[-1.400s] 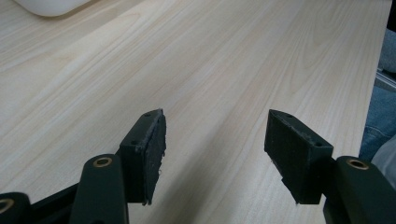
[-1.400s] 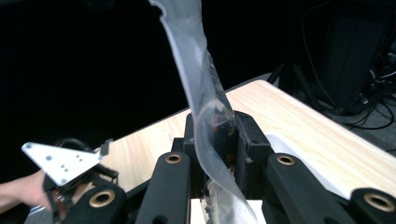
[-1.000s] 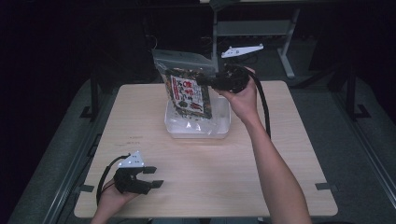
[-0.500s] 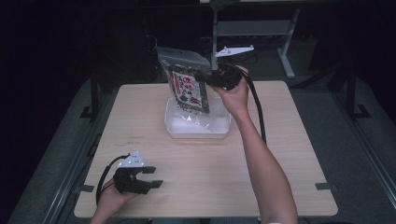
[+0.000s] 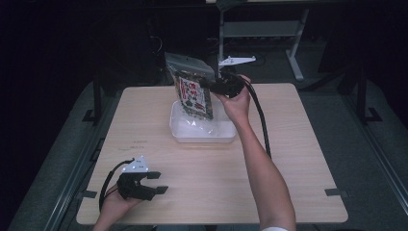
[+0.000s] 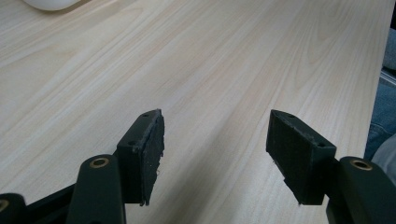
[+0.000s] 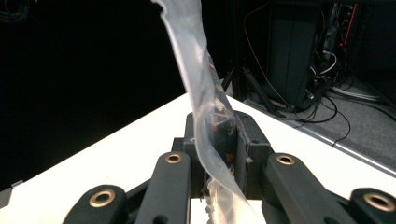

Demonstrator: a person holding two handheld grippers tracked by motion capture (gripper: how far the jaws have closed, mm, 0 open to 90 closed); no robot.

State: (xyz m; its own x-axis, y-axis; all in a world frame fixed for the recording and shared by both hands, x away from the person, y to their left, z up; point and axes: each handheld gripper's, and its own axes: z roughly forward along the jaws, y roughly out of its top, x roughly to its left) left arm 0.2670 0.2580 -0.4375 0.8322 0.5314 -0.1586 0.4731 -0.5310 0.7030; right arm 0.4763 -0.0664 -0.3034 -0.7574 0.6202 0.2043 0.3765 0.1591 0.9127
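A clear plastic bag [image 5: 191,86] with a red and white printed label hangs upright over a white tray [image 5: 202,129] at the back middle of the table. My right gripper [image 5: 211,85] is shut on the bag's right edge, and in the right gripper view the clear plastic bag [image 7: 196,84] rises from between the pressed pads. The bag's lower end dips into the tray. My left gripper [image 5: 156,183] rests near the table's front left corner, open, with bare wood between its fingers [image 6: 144,149].
The light wooden table [image 5: 298,159] has free room at the right and in the middle. A desk frame [image 5: 269,29] stands on the dark floor behind the table. The right gripper's black cable [image 5: 260,120] trails along the forearm.
My right gripper has carried the bag down and a little left, so its lower end now sits in the tray. The left gripper has not moved.
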